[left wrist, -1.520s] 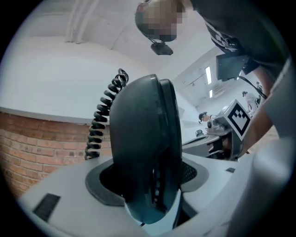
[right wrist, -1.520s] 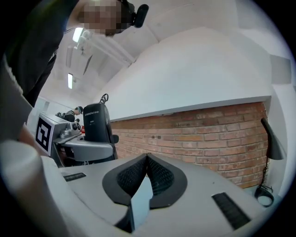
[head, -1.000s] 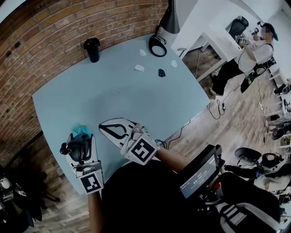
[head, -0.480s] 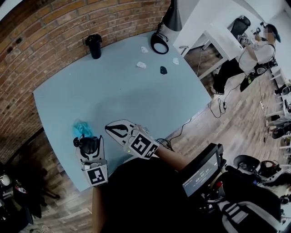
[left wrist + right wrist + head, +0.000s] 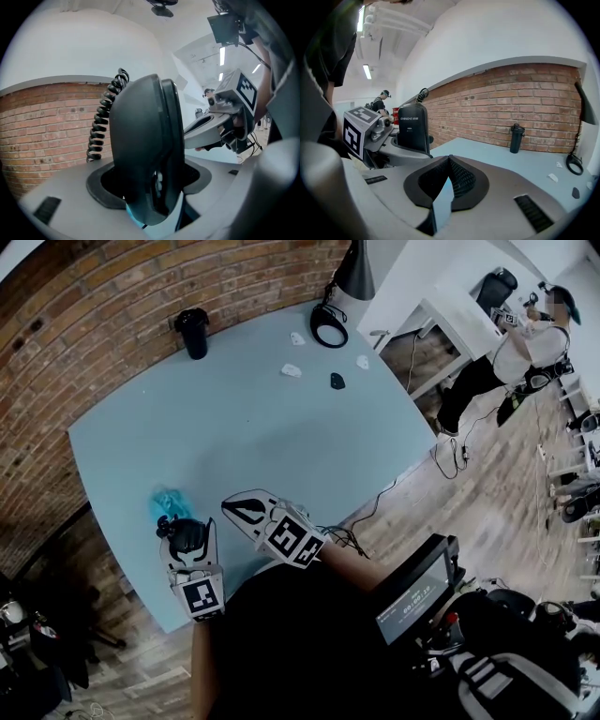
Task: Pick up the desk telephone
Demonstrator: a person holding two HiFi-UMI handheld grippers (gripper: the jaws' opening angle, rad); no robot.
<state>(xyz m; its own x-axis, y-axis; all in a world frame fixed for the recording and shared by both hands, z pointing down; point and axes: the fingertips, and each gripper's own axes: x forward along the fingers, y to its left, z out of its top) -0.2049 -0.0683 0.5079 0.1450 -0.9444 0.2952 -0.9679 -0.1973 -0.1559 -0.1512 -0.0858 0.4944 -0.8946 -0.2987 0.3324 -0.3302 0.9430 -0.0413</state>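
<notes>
— Rightward since a second ago: left gripper (image 5: 187, 545) clamped on the desk telephone (image 5: 145, 140), over the table's (image 5: 281, 427) near-left edge.
— Its base?
— Hidden; perhaps only a handset, coiled cord (image 5: 104, 117) behind. Beside it, right gripper (image 5: 246, 512) jaws together, empty.

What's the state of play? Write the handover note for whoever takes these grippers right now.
Left gripper: shut on the telephone, which stands upright between its jaws, with its coiled cord behind it.
Right gripper: shut, nothing in it, close beside the left one at the near edge of the table.
Done: telephone gripped. It looks lifted, though the pictures don't show its underside.
Left: confirm it is clear of the table, and mind the cord.
</notes>
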